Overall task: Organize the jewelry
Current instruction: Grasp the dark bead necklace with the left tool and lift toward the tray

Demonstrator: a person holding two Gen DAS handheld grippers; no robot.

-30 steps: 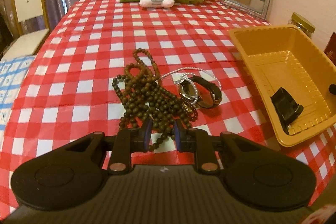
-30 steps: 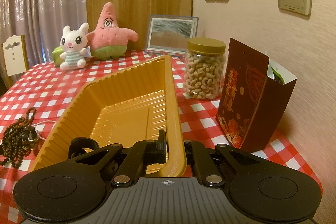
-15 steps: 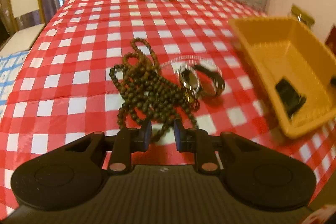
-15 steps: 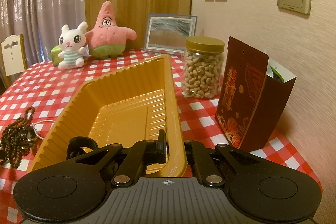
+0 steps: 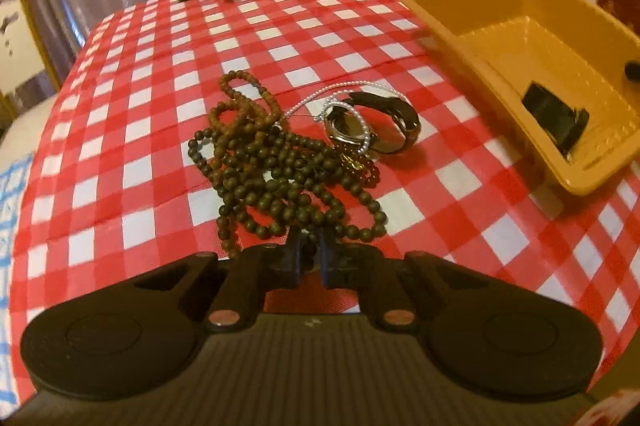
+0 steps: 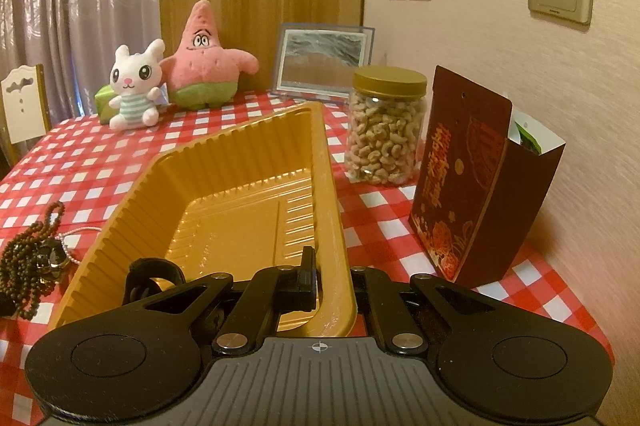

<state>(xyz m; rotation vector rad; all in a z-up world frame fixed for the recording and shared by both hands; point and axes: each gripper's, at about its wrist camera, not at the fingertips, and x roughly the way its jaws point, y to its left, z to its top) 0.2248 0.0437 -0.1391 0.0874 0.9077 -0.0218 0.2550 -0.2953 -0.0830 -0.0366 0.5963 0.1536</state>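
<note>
A tangle of dark brown bead strands (image 5: 276, 170) lies on the red checked tablecloth, with a thin silver chain (image 5: 344, 98) and a black-strapped watch (image 5: 376, 126) against its right side. My left gripper (image 5: 309, 246) is shut on a bead strand at the near edge of the tangle. A yellow plastic tray (image 5: 472, 26) sits to the right and holds a black item (image 5: 556, 114). My right gripper (image 6: 334, 278) is shut on the tray's near wall (image 6: 334, 226), one finger inside, the other hidden outside. The beads also show in the right wrist view (image 6: 28, 258).
A white bunny plush (image 6: 134, 88) and a pink starfish plush (image 6: 204, 66) sit at the table's far end by a framed picture (image 6: 324, 62). A jar of nuts (image 6: 384, 126) and a dark red box (image 6: 472, 198) stand right of the tray. A chair (image 6: 24, 106) stands left.
My left gripper moved forward into the near edge of the bead tangle and closed on a strand. My right gripper stayed clamped on the tray wall.
</note>
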